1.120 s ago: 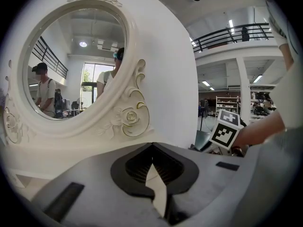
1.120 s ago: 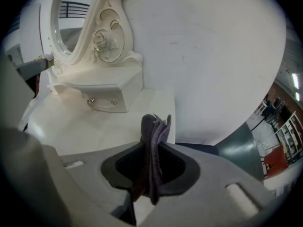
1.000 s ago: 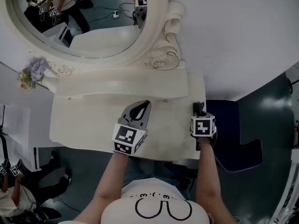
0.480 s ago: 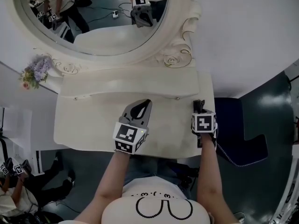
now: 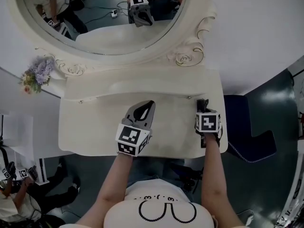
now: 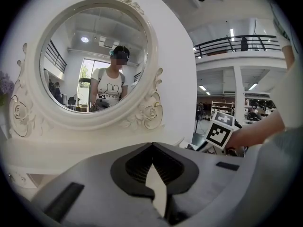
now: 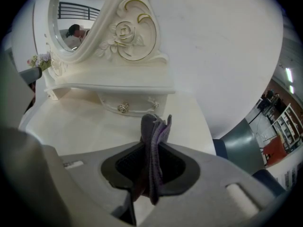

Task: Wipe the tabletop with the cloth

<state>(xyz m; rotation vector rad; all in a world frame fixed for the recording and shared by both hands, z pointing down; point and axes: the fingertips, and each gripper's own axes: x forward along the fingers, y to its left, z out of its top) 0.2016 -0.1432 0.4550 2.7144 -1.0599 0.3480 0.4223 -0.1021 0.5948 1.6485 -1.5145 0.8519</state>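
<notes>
My right gripper (image 5: 203, 103) hovers low over the right end of the cream tabletop (image 5: 90, 129), shut on a folded purple-grey cloth (image 7: 154, 124) that sticks up between its jaws. In the right gripper view, my right gripper (image 7: 152, 144) points at the small drawer unit (image 7: 135, 100) under the mirror. My left gripper (image 5: 149, 104) sits over the middle of the table. Its jaws meet at the tips with nothing between them. The same left gripper (image 6: 152, 146) faces the oval mirror (image 6: 94, 60).
A carved oval mirror (image 5: 99, 18) stands at the table's back on a raised shelf (image 5: 142, 82). A small bunch of flowers (image 5: 34, 77) sits at the back left. A dark blue seat (image 5: 249, 144) stands past the table's right edge. Other people stand at the lower left.
The head view has shifted, so the table and mirror sit further right and lower. Both grippers keep nearly the same places, and the right one still holds the cloth.
</notes>
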